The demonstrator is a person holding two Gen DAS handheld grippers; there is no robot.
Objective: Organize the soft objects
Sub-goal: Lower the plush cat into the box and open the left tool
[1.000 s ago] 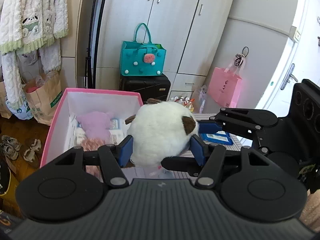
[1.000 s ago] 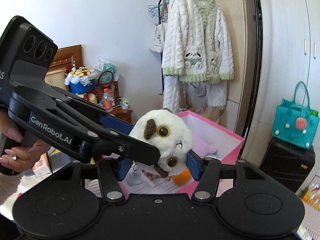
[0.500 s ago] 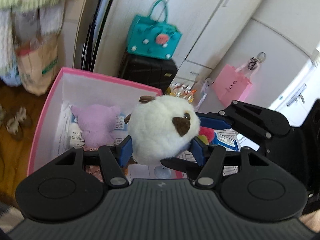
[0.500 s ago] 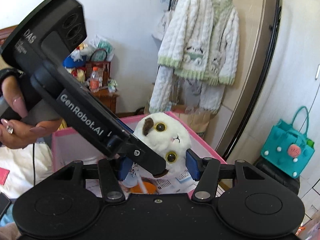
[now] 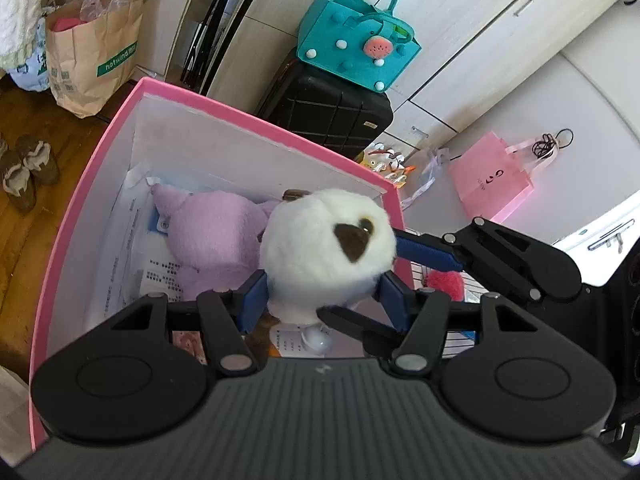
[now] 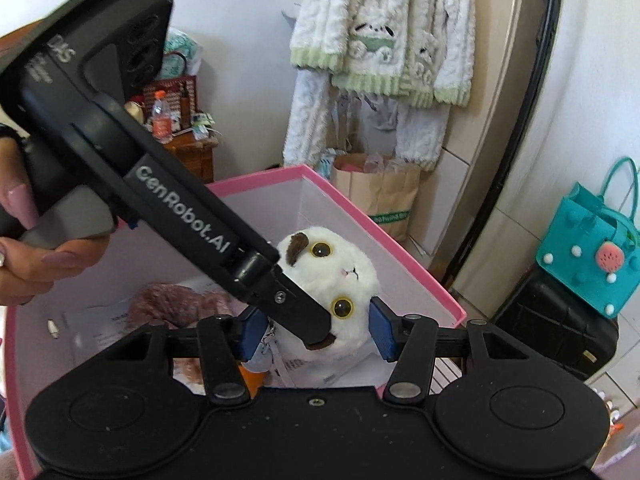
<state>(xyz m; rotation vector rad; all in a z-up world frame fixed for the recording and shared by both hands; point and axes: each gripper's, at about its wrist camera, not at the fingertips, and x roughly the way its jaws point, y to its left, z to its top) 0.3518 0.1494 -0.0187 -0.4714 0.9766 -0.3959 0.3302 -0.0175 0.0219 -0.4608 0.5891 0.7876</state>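
Both the left gripper [image 5: 322, 300] and right gripper [image 6: 314, 334] clamp their jaws on the white plush [image 5: 326, 248] above the pink box [image 5: 256, 114]; an uneven release could tip it over the right rim.

Left hand-held gripper [image 5: 322, 300] and right hand-held gripper [image 6: 314, 330], both clamped, angled down

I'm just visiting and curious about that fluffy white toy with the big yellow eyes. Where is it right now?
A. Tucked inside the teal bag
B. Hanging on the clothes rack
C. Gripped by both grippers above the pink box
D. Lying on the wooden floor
C: the white plush toy sits pinched between the left gripper and the right gripper, above the open pink box.
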